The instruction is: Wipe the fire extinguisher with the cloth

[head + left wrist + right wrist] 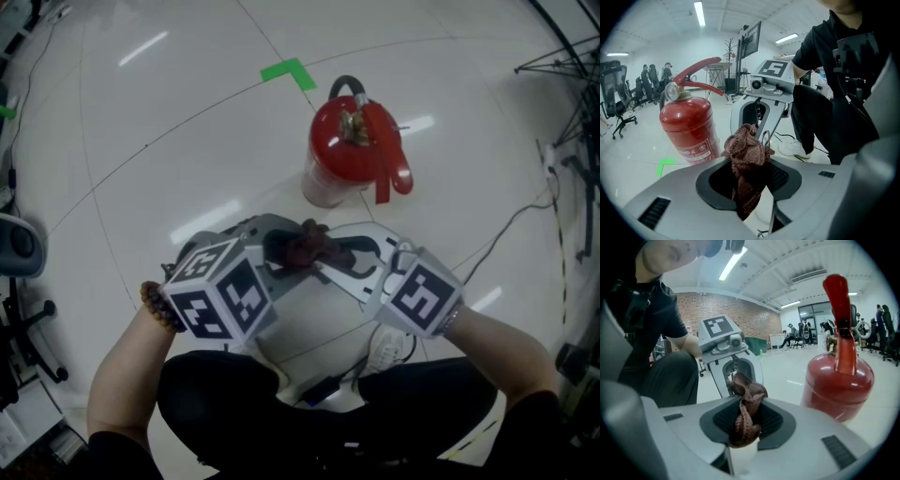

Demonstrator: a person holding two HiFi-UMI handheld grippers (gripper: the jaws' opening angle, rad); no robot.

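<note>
I see my left gripper [750, 185] with its fingers partly closed and pinching the cloth [749, 159], a crumpled brown-maroon knit bunch, while my right gripper [743, 427] has its fingers nearly together on the same cloth, so it hangs between the two, in front of me. The red fire extinguisher [352, 150] stands upright on the pale floor [169, 112] just beyond the grippers, apart from the cloth. Its label [696, 151] carries white print too small for me to read.
</note>
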